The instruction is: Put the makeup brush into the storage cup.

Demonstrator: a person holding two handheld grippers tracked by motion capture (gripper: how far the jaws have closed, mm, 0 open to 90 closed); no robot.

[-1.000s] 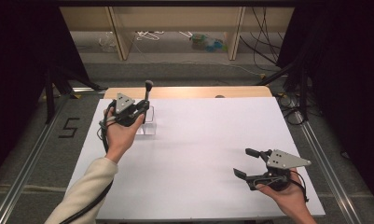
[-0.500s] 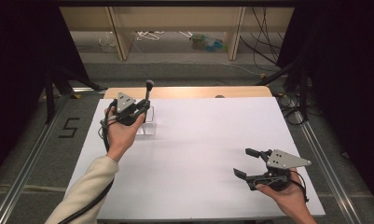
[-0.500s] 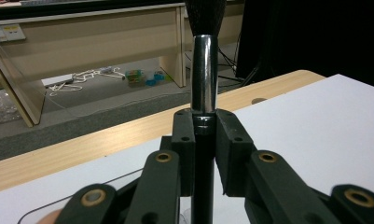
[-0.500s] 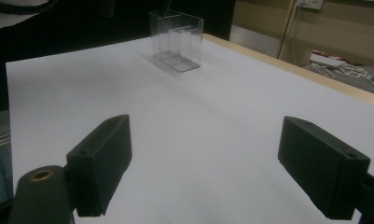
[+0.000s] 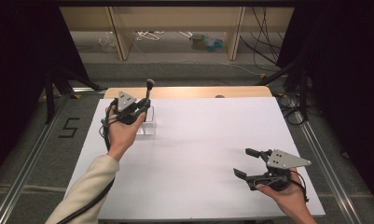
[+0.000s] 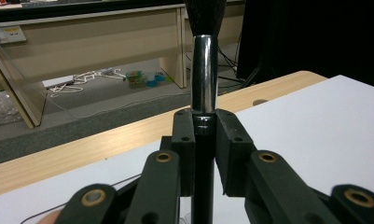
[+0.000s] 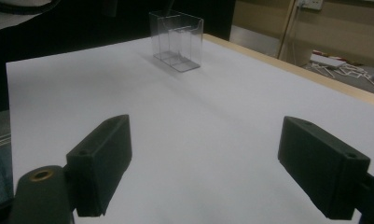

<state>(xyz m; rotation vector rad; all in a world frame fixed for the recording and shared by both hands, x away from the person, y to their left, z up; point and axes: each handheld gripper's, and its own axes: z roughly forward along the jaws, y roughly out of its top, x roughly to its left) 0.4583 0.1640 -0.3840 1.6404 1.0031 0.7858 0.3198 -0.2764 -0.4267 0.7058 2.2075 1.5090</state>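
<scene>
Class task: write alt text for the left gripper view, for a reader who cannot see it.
The left claw is shut on a makeup brush, held upright by its black handle just below the shiny metal ferrule, with the dark bristles running off the top edge. Behind lie the white table with its wooden edge, then a floor with scattered cables.

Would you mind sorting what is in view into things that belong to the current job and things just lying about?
Belonging to the job:
- makeup brush, clamped upright in the left gripper
- clear acrylic holder on the white table
- right gripper, open and idle

Just lying about:
- cables on the floor beyond the table
- small coloured items beside them
</scene>
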